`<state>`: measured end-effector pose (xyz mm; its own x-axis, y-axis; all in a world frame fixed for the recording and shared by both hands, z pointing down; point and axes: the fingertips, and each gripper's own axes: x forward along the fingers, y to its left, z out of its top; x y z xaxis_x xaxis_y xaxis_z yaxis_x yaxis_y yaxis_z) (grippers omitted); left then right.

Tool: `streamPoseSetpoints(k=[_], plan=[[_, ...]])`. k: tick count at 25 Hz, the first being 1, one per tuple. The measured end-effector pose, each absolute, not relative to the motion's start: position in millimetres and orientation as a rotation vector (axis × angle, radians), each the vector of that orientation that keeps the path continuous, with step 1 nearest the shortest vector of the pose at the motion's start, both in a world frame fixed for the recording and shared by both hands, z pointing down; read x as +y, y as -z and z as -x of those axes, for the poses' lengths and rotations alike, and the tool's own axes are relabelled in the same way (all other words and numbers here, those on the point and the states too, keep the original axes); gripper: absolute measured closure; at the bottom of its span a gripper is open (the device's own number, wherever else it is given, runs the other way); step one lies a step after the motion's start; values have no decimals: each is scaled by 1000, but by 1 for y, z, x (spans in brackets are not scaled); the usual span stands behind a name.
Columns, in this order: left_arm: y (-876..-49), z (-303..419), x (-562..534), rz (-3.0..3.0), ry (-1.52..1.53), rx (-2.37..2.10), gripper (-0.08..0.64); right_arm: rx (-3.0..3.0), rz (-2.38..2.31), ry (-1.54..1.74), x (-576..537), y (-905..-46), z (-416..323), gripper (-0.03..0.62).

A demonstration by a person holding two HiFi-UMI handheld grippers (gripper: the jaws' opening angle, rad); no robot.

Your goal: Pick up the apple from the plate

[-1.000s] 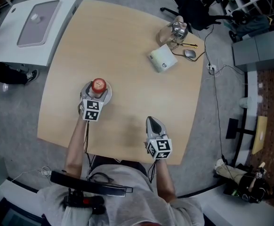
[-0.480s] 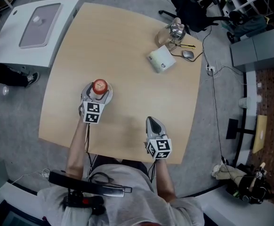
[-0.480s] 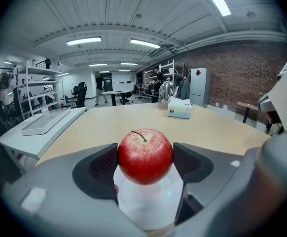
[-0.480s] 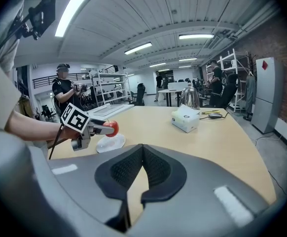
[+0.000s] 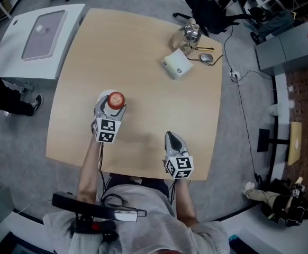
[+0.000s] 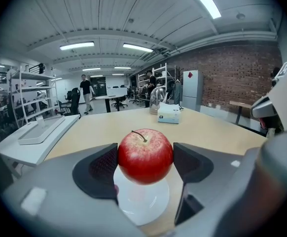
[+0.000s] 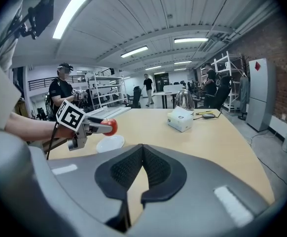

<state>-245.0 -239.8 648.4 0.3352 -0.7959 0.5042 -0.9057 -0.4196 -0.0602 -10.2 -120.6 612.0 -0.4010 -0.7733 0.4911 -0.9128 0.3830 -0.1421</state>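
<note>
A red apple (image 6: 145, 155) with a short stem hangs clear above the small white plate (image 6: 143, 201), clamped between the two dark pads of my left gripper (image 6: 145, 164). From the head view the apple (image 5: 116, 99) and left gripper (image 5: 110, 108) sit over the plate (image 5: 101, 100) on the left half of the wooden table. The right gripper view also shows the apple (image 7: 111, 127) raised above the plate (image 7: 110, 143). My right gripper (image 5: 174, 142) rests near the table's front edge, shut with its pads (image 7: 155, 168) touching and nothing between them.
A white tissue box (image 5: 176, 65), a glass kettle (image 5: 188, 35), a mouse (image 5: 205, 58) and a pen lie at the table's far right corner. A white cabinet (image 5: 37, 36) stands left of the table. People stand far back in the room.
The apple has risen off the plate in my left gripper and now stands a little above it. The right gripper has stayed where it was.
</note>
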Motion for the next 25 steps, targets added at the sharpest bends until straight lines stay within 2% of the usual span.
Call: streamPoseSetpoints(k=[25], plan=[[-609,132,-189,-2559,-663,-1355,187,-2197,-1743,-591,-76,-608,-94,586]])
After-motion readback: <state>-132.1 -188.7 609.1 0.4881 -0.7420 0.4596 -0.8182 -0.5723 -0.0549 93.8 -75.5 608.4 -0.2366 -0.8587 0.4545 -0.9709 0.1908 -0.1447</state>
